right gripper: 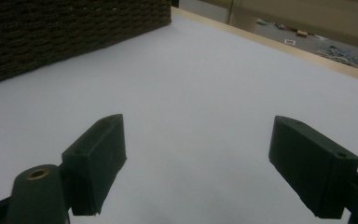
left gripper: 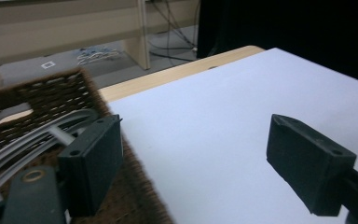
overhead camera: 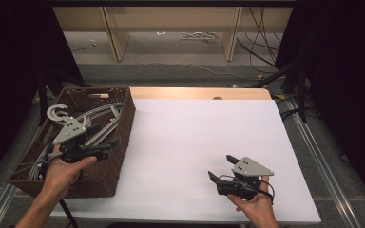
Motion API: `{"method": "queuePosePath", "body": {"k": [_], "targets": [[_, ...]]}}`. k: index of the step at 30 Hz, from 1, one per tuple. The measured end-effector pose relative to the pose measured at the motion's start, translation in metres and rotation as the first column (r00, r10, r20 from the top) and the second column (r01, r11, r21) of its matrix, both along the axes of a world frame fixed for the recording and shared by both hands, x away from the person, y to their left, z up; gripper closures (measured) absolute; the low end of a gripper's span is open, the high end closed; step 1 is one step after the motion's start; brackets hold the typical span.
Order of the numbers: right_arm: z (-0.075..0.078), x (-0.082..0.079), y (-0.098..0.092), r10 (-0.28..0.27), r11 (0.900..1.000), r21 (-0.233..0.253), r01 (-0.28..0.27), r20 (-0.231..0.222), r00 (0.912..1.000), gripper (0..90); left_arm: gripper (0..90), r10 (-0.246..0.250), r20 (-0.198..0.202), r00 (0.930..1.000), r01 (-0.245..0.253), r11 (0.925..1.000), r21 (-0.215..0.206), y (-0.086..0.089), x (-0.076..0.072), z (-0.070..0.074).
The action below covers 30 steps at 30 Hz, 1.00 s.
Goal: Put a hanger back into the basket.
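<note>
While our left gripper (overhead camera: 105, 135) hovers over the basket (overhead camera: 123, 124), the hangers (overhead camera: 92, 114) lie inside it, a grey bundle running from the far corner at about 1 o'clock down toward the near corner at 7 o'clock. One hook (overhead camera: 57, 113) curls up at the basket's 10 o'clock side, just beside the gripper's grey plate. In the left gripper view the hangers (left gripper: 37, 133) sweep past one jaw, close to it, though we cannot tell whether they touch. We hold nothing there: the jaws stand wide apart, one over the basket (left gripper: 51, 91), the other over the white sheet (left gripper: 205, 121).

Our left hand (overhead camera: 64, 170) wraps the grip at the basket's 6 o'clock edge. The basket itself is dark brown wicker and sits at the table's 9 o'clock side, its right wall lying along the sheet's left edge.

Our right gripper (overhead camera: 221, 167) is well apart from all this, at the 5 o'clock part of the sheet (overhead camera: 195, 137), held in our right hand (overhead camera: 256, 204). Its jaws are wide too, with nothing between them, and point toward 10 o'clock. In the right gripper view the basket (right gripper: 70, 32) stands farther off at 11 o'clock, beyond bare sheet (right gripper: 191, 93).

A strip of wooden tabletop (overhead camera: 195, 93) shows at 12 o'clock.
</note>
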State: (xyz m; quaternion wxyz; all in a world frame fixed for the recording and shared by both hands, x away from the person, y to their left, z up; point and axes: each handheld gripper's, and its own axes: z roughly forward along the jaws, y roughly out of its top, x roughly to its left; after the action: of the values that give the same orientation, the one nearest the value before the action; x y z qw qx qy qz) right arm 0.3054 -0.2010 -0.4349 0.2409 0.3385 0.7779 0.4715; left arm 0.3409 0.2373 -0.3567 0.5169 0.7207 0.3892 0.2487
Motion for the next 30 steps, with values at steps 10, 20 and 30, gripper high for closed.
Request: {"method": "queuePosePath", "body": {"k": [10, 20, 30], "targets": [[0.002, -0.011, -0.001, -0.009, 0.999, 0.036, 0.009, 0.007, 0.9999, 18.2, 16.4, -0.124, 0.057, 0.9907, 0.128, 0.9896, -0.066, -0.041, -0.021, -0.014], [0.004, -0.018, 0.0, -0.002, 0.999, 0.044, 0.0, 0.025, 0.9997, 18.2, 16.5, -0.199, 0.078, 0.9769, 0.206, 0.9747, -0.088, -0.065, -0.033, -0.038], [0.002, -0.022, 0.0, 0.013, 0.998, 0.069, -0.015, 0.043, 0.999, 18.0, 16.0, -0.225, 0.113, 0.9678, 0.235, 0.9684, -0.083, -0.069, -0.043, -0.053]]}}
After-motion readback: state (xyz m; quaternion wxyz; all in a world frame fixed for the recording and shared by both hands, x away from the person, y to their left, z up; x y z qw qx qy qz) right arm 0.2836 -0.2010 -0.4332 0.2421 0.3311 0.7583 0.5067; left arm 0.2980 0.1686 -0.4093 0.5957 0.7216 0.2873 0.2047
